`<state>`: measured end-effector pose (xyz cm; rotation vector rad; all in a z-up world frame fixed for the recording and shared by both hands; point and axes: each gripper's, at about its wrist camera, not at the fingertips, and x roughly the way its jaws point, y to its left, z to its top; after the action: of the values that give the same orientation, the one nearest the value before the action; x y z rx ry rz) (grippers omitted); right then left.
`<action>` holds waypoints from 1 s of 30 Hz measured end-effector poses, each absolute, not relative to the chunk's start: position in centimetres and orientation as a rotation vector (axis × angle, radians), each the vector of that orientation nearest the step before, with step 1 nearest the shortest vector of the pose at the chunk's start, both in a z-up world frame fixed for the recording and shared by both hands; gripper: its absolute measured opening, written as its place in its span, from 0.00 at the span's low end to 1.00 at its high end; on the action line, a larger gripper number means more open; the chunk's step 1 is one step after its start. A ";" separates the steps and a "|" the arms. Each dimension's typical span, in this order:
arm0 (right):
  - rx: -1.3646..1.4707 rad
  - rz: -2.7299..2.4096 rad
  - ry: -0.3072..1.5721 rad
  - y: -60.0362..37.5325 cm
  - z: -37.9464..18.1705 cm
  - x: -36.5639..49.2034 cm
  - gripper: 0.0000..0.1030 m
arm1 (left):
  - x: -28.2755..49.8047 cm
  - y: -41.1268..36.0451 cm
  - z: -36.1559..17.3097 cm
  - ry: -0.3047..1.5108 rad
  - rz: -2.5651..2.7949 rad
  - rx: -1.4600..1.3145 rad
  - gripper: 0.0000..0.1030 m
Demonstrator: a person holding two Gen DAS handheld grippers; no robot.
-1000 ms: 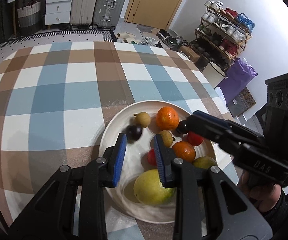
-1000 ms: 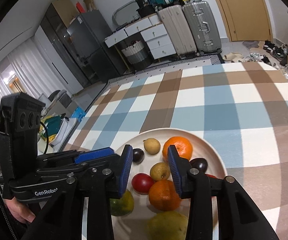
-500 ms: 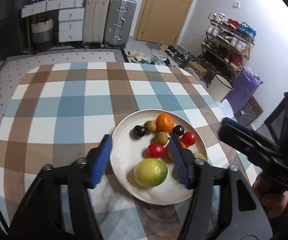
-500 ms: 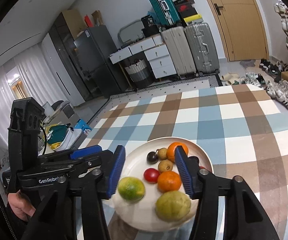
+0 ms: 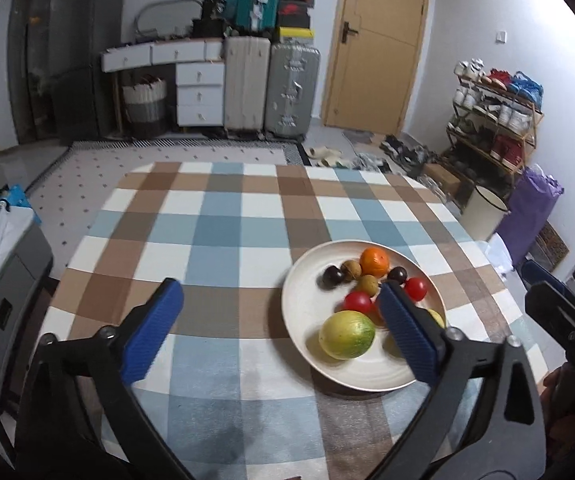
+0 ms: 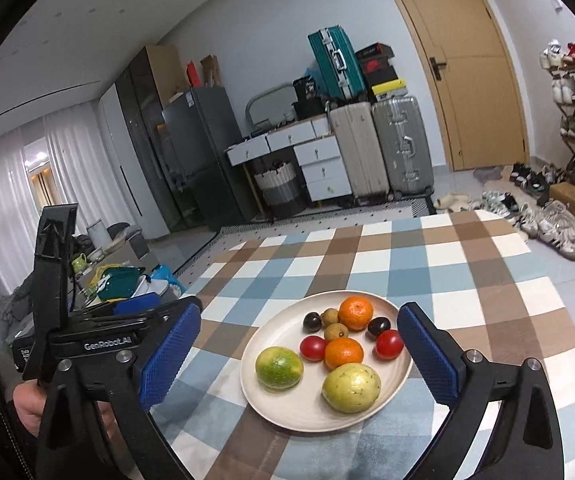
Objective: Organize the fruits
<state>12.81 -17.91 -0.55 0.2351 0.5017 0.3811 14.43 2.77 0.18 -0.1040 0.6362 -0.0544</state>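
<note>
A cream plate (image 6: 287, 330) on the checked table holds several fruits: two oranges (image 6: 355, 313), two red tomatoes (image 6: 312, 347), two dark plums (image 6: 312, 322), small brown longans (image 6: 335, 332), a green citrus (image 6: 279, 367) and a yellow-green pear-like fruit (image 6: 350, 387). My right gripper (image 6: 299, 314) hangs back from the plate, jaws opening wide, nothing held. My left gripper (image 5: 277, 292) hovers left of the plate (image 5: 307, 292), jaws also opening, nothing between them. Its right finger (image 5: 407, 332) hides part of the fruit pile.
The blue, brown and white checked cloth (image 5: 215, 232) covers the whole table. The left gripper's black frame (image 6: 87, 344) and a hand show at the left of the right wrist view. Suitcases (image 5: 291, 88), drawers and a shoe rack (image 5: 495, 120) stand beyond the table.
Both grippers have drawn back and up from right over the plate, and their jaws have spread from narrow to wide. The fruits stay on the plate.
</note>
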 end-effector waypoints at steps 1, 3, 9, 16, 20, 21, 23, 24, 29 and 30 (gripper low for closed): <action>0.232 0.376 0.498 -17.9 -0.7 12.6 0.98 | 14.0 2.8 0.2 0.618 -0.051 -0.101 0.99; 0.223 0.367 0.484 -18.0 -1.0 11.9 0.99 | 13.0 2.8 0.1 0.587 -0.035 -0.089 0.99; 0.193 0.336 0.434 -18.3 -2.0 10.2 0.99 | 10.5 2.6 -0.7 0.478 0.016 -0.065 0.99; 0.110 0.282 0.356 -18.1 -2.9 7.6 0.99 | 8.0 2.4 -2.0 0.394 0.083 -0.006 0.99; 0.078 0.235 0.298 -18.0 -3.7 6.4 0.99 | 7.0 2.9 -3.1 0.375 0.083 -0.014 0.99; 0.071 0.218 0.292 -17.9 -3.9 6.2 0.99 | 6.7 3.0 -3.4 0.374 0.079 -0.014 0.99; 0.058 0.199 0.275 -18.0 -4.2 5.8 0.99 | 6.3 3.2 -4.1 0.364 0.076 -0.015 0.99; 0.048 0.187 0.264 -18.0 -4.3 5.7 0.99 | 6.1 3.4 -4.4 0.355 0.069 -0.018 0.99; 0.057 0.173 0.288 -18.3 -4.5 6.4 0.99 | 6.1 3.9 -5.4 0.349 0.055 -0.032 0.99; 0.053 0.180 0.297 -18.2 -4.5 6.5 0.99 | 5.8 3.8 -5.4 0.337 0.052 -0.027 0.99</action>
<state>6.47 -18.19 -4.48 0.0530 0.2968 0.1802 5.84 3.78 -5.42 -0.0267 0.3365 0.0520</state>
